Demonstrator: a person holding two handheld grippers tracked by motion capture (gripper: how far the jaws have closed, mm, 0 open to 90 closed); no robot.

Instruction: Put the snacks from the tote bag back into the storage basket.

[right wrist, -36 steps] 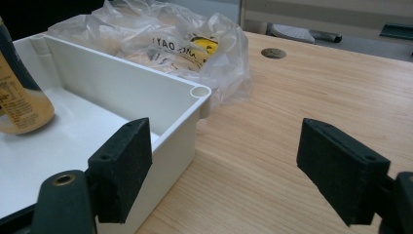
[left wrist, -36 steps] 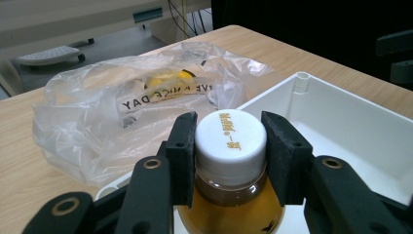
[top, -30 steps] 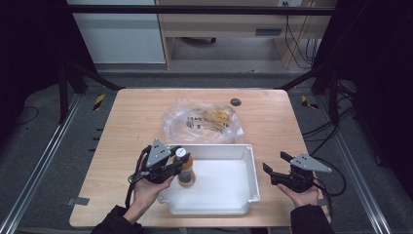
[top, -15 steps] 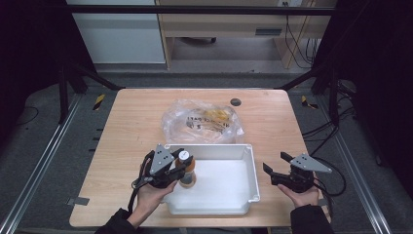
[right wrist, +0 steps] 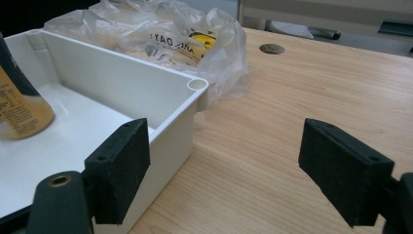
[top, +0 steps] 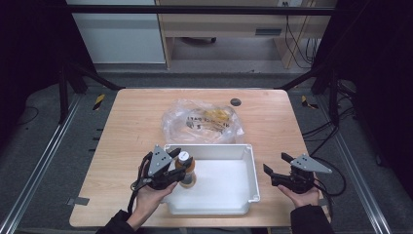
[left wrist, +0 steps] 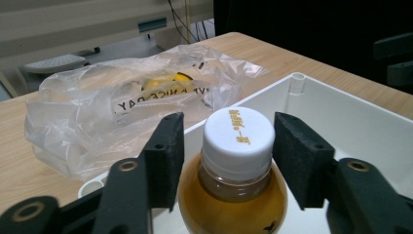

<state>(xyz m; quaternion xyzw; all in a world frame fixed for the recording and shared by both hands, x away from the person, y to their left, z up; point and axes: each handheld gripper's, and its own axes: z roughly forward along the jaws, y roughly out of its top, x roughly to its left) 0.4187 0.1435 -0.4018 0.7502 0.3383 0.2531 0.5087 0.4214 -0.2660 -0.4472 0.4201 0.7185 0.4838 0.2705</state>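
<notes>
An amber-liquid bottle (top: 186,171) with a white cap (left wrist: 237,136) sits at the left end of the white tray (top: 251,165). My left gripper (top: 179,165) is shut on it, with the pads (left wrist: 165,156) pressing the bottle's shoulder (left wrist: 234,200) just below the cap. In the right gripper view the bottle (right wrist: 19,107) leans a little, its base at the tray floor. My right gripper (top: 275,163) stands open over bare wood just right of the tray. Nothing lies between its pads (right wrist: 122,165), and the tray's corner (right wrist: 197,85) rises just beyond the left one.
A clear plastic bag (top: 204,119) with yellow items and print lies behind the tray, touching its far wall. A small dark round hole (top: 235,102) sits in the tabletop beyond the bag. The table's near edge is close under both hands.
My left gripper has shifted slightly toward the near edge and lower, still holding the bottle at the tray's left end. The right gripper has not moved.
</notes>
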